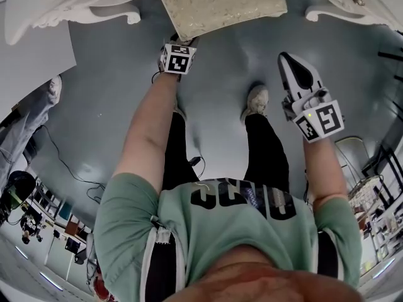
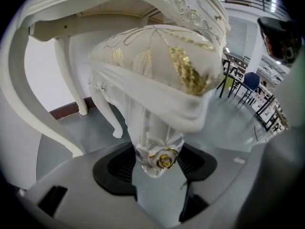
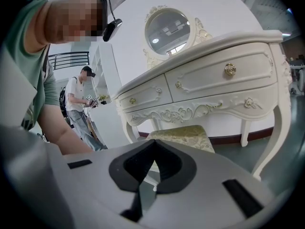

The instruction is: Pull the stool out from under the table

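The left gripper's (image 2: 158, 170) jaws stand wide and appear to clasp the top of one leg (image 2: 153, 144) of the stool (image 2: 143, 97). The carved white knee, with its gold rosette (image 2: 165, 161), fills the gap between the pads. Just above the jaws bulges the padded seat (image 2: 157, 61), cream cloth with gold embroidery. Beyond the jaws, the stool's far side sits under the white carved bench (image 2: 90, 26), on a grey floor (image 2: 228, 128). The right gripper's (image 3: 153, 151) jaws are clenched together on nothing, well apart from the stool. The stool looks stiff-framed and fairly light, with a soft top. Its glossy painted leg could slip or chip, so the solid frame corner seems a better hold than the cushion.
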The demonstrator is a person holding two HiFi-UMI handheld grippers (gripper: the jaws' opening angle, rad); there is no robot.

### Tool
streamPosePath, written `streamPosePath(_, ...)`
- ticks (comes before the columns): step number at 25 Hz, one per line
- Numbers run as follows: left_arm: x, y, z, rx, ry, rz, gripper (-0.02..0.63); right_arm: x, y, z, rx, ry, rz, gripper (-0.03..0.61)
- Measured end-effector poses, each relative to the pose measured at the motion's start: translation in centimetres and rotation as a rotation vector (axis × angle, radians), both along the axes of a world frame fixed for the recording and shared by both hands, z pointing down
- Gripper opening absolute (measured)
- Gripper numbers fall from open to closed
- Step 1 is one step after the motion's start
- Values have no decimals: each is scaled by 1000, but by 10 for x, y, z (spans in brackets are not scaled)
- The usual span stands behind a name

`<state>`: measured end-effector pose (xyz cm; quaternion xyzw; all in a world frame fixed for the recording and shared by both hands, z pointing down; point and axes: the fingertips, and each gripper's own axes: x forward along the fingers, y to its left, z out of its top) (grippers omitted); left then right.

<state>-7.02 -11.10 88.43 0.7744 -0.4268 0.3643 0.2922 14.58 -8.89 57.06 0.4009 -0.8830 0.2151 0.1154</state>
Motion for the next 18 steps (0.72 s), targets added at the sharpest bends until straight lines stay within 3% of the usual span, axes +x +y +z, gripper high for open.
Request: streamPosePath(18, -3, 105, -5, -49, 8, 66, 265, -17, 12, -24, 20, 9, -28, -12)
